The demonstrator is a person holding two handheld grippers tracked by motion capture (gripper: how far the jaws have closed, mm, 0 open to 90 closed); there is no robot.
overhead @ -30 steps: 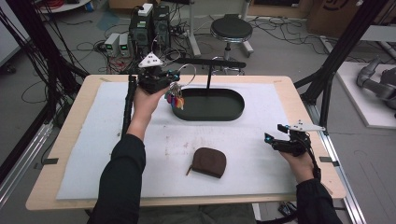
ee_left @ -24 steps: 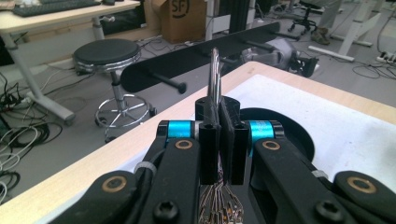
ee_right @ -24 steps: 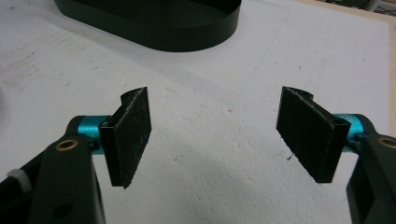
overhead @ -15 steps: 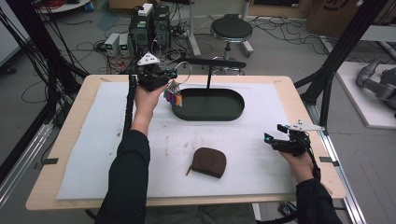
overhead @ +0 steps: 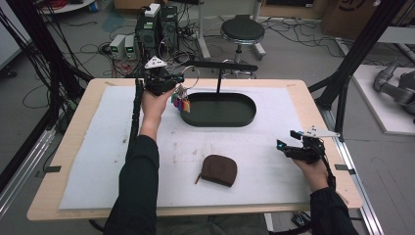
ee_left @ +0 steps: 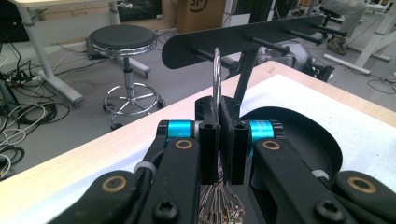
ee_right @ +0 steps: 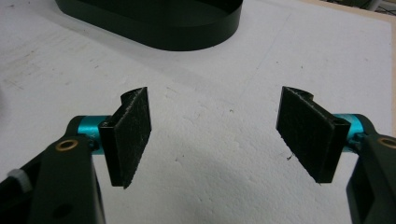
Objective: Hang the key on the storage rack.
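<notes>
My left gripper (overhead: 171,81) is shut on a metal key ring (overhead: 192,76), held above the table at the left end of the black oval tray (overhead: 220,122). Keys and coloured tags (overhead: 180,103) hang below it. In the left gripper view the ring (ee_left: 216,74) rises from the closed jaws (ee_left: 220,116) just in front of the black peg rack (ee_left: 243,39), with the keys (ee_left: 219,205) dangling underneath. My right gripper (overhead: 286,145) hovers low near the table's right edge, open with nothing between its pads (ee_right: 217,130).
A brown zipped pouch (overhead: 219,170) lies on the white mat toward the front. The peg rack (overhead: 222,65) stands on a post in the tray. A stool (overhead: 242,32) and computer boxes (overhead: 156,24) stand on the floor beyond the table.
The left gripper with the key bunch has shifted a little to the left and sunk slightly. The right gripper has kept still.
</notes>
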